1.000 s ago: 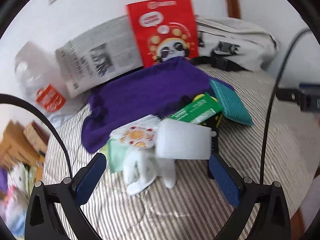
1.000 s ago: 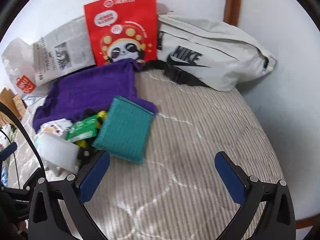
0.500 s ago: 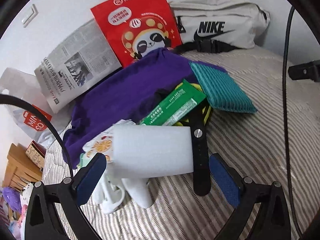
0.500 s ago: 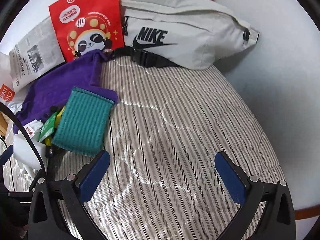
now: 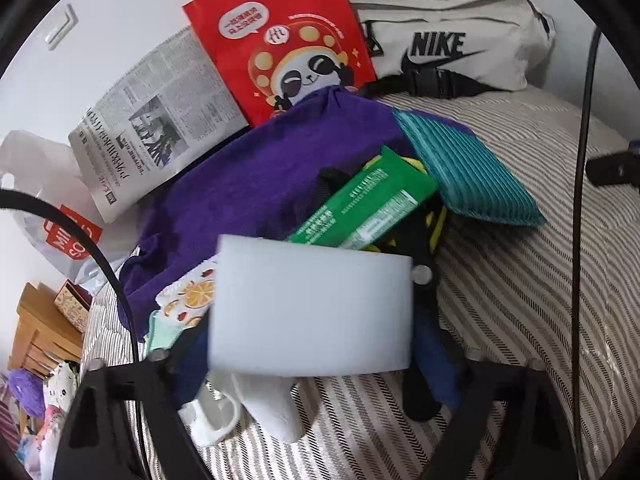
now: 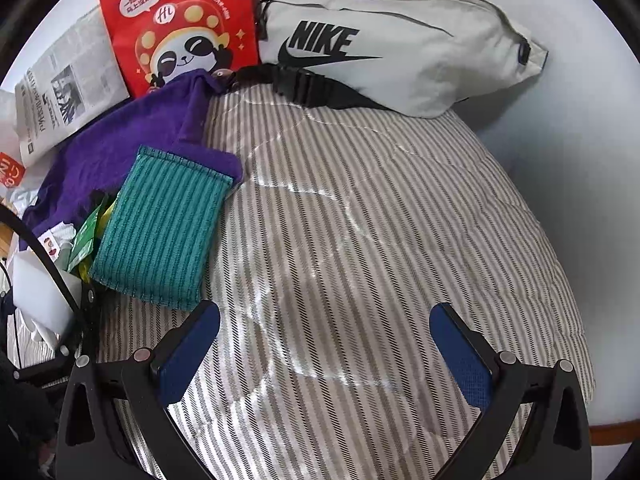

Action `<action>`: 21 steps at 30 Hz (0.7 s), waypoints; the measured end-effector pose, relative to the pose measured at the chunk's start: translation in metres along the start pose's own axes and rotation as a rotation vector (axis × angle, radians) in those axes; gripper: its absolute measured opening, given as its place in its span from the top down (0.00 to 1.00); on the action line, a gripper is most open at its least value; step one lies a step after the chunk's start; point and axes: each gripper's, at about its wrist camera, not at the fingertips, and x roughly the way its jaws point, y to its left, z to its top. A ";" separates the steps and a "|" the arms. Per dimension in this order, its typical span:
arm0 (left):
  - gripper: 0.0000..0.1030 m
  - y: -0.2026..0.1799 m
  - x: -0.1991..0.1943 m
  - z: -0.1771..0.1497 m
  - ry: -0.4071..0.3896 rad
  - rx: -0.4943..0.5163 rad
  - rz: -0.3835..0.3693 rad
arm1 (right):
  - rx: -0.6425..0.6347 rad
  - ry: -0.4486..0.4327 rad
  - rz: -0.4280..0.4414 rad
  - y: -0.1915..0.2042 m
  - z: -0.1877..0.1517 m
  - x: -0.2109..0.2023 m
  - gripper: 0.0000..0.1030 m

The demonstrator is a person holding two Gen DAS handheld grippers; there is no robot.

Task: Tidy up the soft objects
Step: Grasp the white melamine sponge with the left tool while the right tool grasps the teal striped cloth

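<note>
i take the striped bedcover (image 6: pixel 380 240) as my landmark, since everything sits on it. the biggest soft thing is the purple cloth (image 5: pixel 256 184), spread over the cover's far left part in front of the red paper bag (image 5: pixel 280 40) and the newspaper (image 5: pixel 152 120); i judge it limp and light, best pinched at a loose edge or corner, where it will bunch and not slip. next is the teal ribbed pad (image 6: pixel 164 232), lying partly on the purple cloth's near right edge and partly on the cover; it looks springy and thick, so i would grip across a short side. smallest of what concerns me now is the white foam block (image 5: pixel 312 308), sitting between the pads of my left gripper (image 5: pixel 316 356) over the near left of the cover, above white socks (image 5: pixel 264 404). its jaws have just been closing in with the block between them; the blue pads are mostly hidden behind it, so i cannot tell whether they press yet. the foam should be very light and squashy, so a gentle squeeze across its ends is enough. my right gripper (image 6: pixel 324 344) stands apart over bare cover, holding nothing. the left view alone shows the green packet (image 5: pixel 364 204) and the socks in full; the right view shows the open cover on the right and the grey nike bag (image 6: pixel 392 36) whole.
</note>
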 end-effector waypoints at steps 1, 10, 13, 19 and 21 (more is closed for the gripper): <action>0.20 0.003 -0.001 0.000 -0.003 -0.008 -0.001 | -0.002 -0.001 0.003 0.002 0.000 0.000 0.00; 0.21 0.040 -0.005 0.000 -0.015 -0.129 -0.109 | -0.024 -0.029 0.052 0.019 0.006 -0.005 0.00; 0.21 0.050 -0.013 0.002 -0.031 -0.153 -0.133 | -0.006 -0.029 0.125 0.025 0.011 -0.003 0.00; 0.21 0.067 -0.027 0.002 -0.049 -0.170 -0.149 | 0.009 -0.009 0.281 0.049 0.026 0.007 0.00; 0.21 0.073 -0.030 -0.001 -0.055 -0.179 -0.141 | 0.033 0.015 0.330 0.054 0.032 0.015 0.00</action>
